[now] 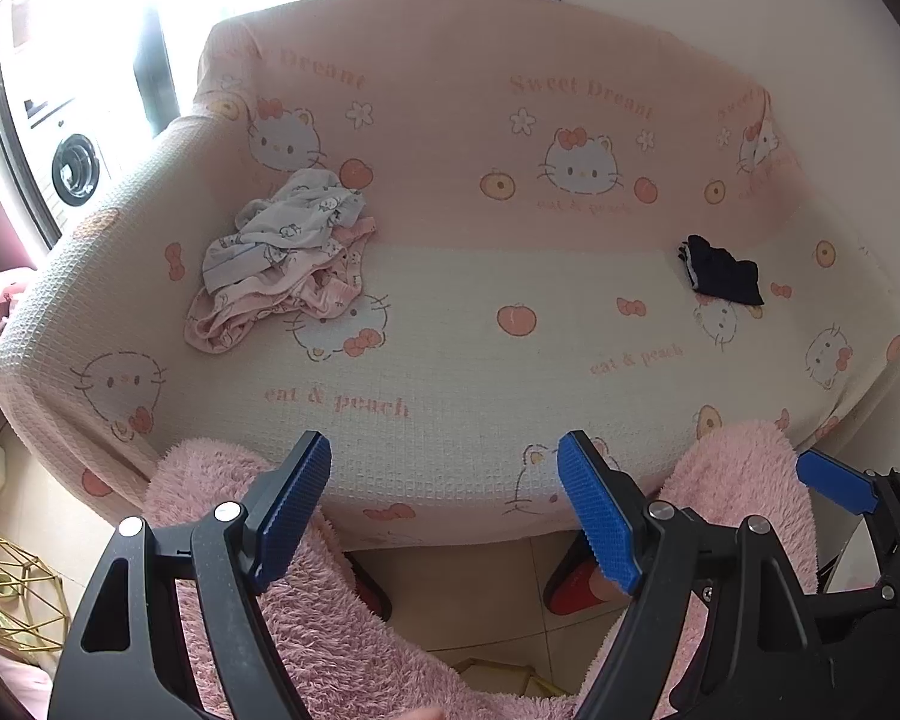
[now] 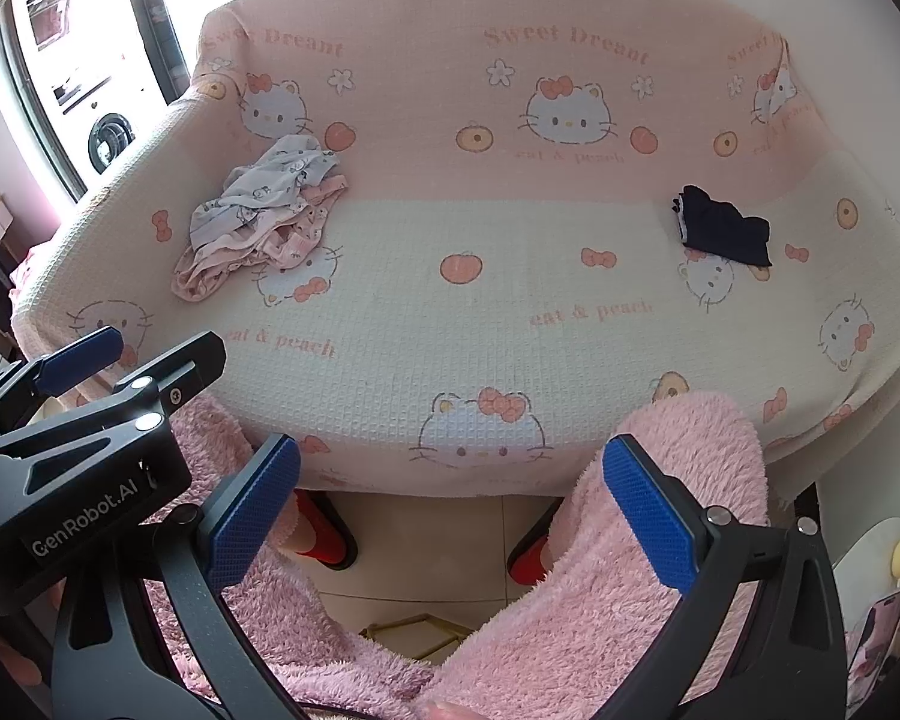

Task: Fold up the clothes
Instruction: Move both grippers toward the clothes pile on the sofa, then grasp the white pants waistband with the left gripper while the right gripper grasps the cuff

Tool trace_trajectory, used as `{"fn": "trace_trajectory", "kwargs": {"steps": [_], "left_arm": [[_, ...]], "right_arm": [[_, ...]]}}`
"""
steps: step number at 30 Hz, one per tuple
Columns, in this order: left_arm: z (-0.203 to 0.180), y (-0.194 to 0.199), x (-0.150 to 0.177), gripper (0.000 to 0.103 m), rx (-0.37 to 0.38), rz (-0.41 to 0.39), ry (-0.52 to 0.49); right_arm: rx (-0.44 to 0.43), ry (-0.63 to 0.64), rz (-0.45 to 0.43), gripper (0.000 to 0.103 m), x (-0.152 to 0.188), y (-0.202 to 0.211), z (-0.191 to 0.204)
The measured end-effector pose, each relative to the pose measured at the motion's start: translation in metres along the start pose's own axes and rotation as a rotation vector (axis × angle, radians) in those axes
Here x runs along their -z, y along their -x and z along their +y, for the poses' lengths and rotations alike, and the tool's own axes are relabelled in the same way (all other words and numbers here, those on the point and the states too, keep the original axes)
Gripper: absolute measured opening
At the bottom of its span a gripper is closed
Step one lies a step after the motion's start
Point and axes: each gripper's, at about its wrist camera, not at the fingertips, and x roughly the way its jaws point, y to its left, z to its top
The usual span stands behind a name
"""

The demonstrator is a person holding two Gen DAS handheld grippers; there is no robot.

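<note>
With both the left gripper [image 1: 450,504] and right gripper [image 2: 450,516] spread wide and empty, the crumpled pile of pale printed cotton clothes [image 1: 282,264] lies ahead-left on the sofa seat, nearer the left gripper.

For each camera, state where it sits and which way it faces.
Left wrist: rides the left gripper, facing the sofa; shows its open blue fingers, the right gripper at far right, the person's fuzzy pink legs.
Right wrist: rides the right gripper, facing the sofa; shows its open fingers, the left gripper at left.
Shared: crumpled clothes pile, folded dark garment.
</note>
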Motion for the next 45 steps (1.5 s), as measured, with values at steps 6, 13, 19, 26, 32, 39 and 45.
{"fn": "trace_trajectory", "kwargs": {"steps": [6, 13, 19, 26, 32, 39, 45], "left_arm": [[0.020, -0.010, -0.015, 0.080, 0.071, -0.022, 0.040], [0.043, -0.022, -0.032, 0.080, 0.155, -0.047, 0.087], [0.107, -0.052, -0.057, 0.080, 0.093, -0.049, 0.188], [0.206, -0.121, -0.084, 0.080, -0.014, 0.030, 0.345], [0.230, -0.203, -0.098, 0.080, -0.049, 0.138, 0.428], [0.247, -0.294, -0.144, 0.080, -0.105, 0.160, 0.451], [0.259, -0.349, -0.174, 0.080, -0.077, 0.171, 0.446]], "right_arm": [[-0.036, 0.002, -0.025, 0.102, -0.005, -0.002, -0.004], [-0.098, 0.034, -0.081, 0.102, -0.028, -0.003, -0.003], [-0.190, 0.063, -0.124, 0.102, -0.081, -0.016, 0.011], [-0.192, 0.214, -0.070, 0.097, -0.154, -0.095, 0.072], [-0.191, 0.303, 0.008, 0.087, -0.194, -0.181, 0.127], [-0.199, 0.299, 0.067, 0.076, -0.237, -0.285, 0.169], [-0.134, 0.304, -0.020, 0.079, -0.289, -0.346, 0.196]]}}
